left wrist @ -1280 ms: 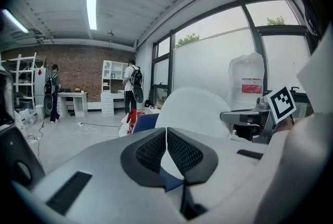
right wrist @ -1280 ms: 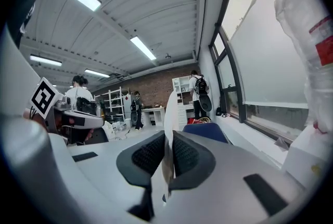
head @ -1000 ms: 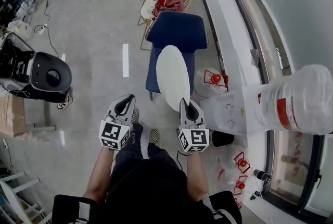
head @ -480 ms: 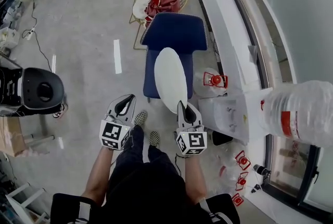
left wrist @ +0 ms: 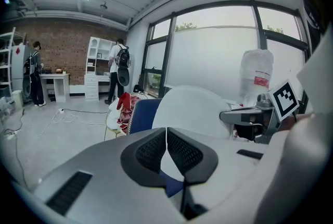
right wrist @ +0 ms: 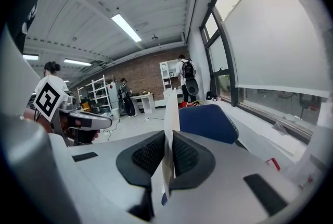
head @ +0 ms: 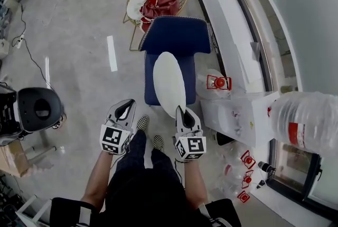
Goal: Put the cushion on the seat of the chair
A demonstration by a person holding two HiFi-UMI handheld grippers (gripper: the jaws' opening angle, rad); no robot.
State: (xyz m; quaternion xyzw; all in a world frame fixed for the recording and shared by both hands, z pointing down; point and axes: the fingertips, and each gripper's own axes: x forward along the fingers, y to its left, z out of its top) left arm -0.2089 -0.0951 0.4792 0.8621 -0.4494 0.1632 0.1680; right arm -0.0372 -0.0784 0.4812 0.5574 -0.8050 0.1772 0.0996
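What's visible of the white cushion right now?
The white cushion is a thin oval pad, plain and smooth, fabric-like. The right hand-held gripper is shut on its near edge. It stands roughly on edge: the right gripper view shows a narrow strip between the pads, and the left gripper view shows its broad rounded face. In the head view it sits over the seat of the blue chair, overhanging the front. Whether it touches the seat cannot be told.

Grey floor (head: pixel 79 78) below jaws, brick wall (left wrist: pixel 57 51) far ahead, big windows (left wrist: pixel 218 51) ahead-right, white shelves (left wrist: pixel 96 69) by wall, strip lights (right wrist: pixel 127 27) overhead.
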